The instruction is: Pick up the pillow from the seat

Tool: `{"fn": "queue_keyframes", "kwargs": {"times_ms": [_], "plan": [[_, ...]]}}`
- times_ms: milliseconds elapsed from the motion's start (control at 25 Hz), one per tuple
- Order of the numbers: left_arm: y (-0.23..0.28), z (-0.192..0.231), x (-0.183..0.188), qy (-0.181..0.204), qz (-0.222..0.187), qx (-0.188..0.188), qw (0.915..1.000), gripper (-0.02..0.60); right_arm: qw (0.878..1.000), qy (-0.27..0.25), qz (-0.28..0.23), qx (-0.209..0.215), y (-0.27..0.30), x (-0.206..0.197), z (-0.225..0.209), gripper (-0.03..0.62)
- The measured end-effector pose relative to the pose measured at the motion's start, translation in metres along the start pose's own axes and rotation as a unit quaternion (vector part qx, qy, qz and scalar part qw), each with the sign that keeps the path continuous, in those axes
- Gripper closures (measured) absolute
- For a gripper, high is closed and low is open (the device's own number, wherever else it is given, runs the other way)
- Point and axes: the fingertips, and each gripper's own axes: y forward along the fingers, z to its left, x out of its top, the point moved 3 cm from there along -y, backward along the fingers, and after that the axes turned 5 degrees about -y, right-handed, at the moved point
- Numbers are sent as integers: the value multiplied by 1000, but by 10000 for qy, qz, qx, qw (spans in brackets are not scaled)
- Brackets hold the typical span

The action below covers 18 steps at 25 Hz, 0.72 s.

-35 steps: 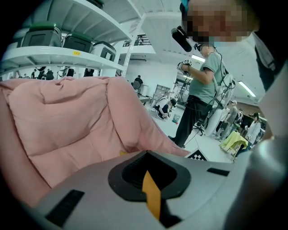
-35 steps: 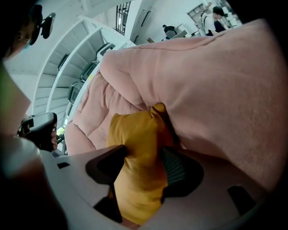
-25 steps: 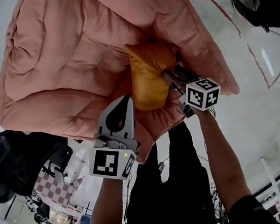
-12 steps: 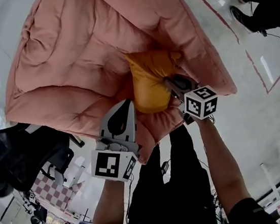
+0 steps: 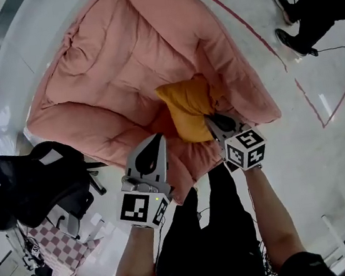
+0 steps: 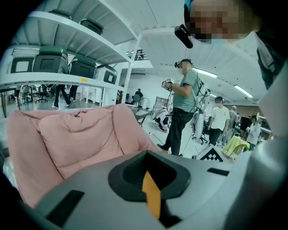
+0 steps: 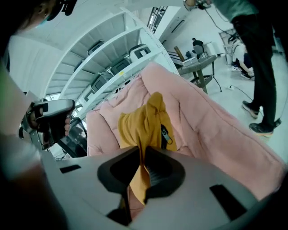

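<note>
A yellow pillow [image 5: 188, 107] with a black zip [image 7: 165, 134] lies in the hollow of a pink padded seat [image 5: 119, 65]. My right gripper [image 5: 213, 122] is at the pillow's near edge. Its jaws are closing, and a fold of the yellow fabric [image 7: 139, 175] is pinched between them in the right gripper view [image 7: 139, 150]. The pillow's bulk [image 7: 141, 121] bunches up just beyond the tips. My left gripper [image 5: 158, 137] hovers over the seat's front edge, left of the pillow and clear of it. It is shut with nothing held [image 6: 146, 155].
A black office chair [image 5: 33, 184] stands just left of the seat. Someone's black shoes [image 5: 290, 35] and red floor tape [image 5: 309, 100] are on the pale floor to the right. Shelves with dark bins [image 6: 67, 63] and several standing people [image 6: 184, 108] are beyond the seat.
The right gripper's jaws have closed onto the pillow's near edge, and the pillow has bunched up. The head view has pulled back from the seat. The left gripper has hardly moved.
</note>
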Motion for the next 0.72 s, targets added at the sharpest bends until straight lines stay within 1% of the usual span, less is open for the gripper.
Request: {"fn": "queue_keyframes", "kwargs": {"times_ms": [200, 360, 600, 720], "plan": [[-39, -11, 21, 49, -250, -47, 9997, 581, 9993, -192, -275, -134, -39, 29, 32, 563], [-67, -14, 51, 95, -609, -41, 9981, 581, 9969, -341, -669, -226, -65, 69, 59, 565], [-118, -18, 86, -28, -816, 144, 9966, 581, 9910, -560, -1164, -365, -118, 123, 113, 565], [-139, -18, 108, -123, -1001, 215, 9947, 581, 9864, -758, -1391, -430, -141, 154, 138, 565]]}}
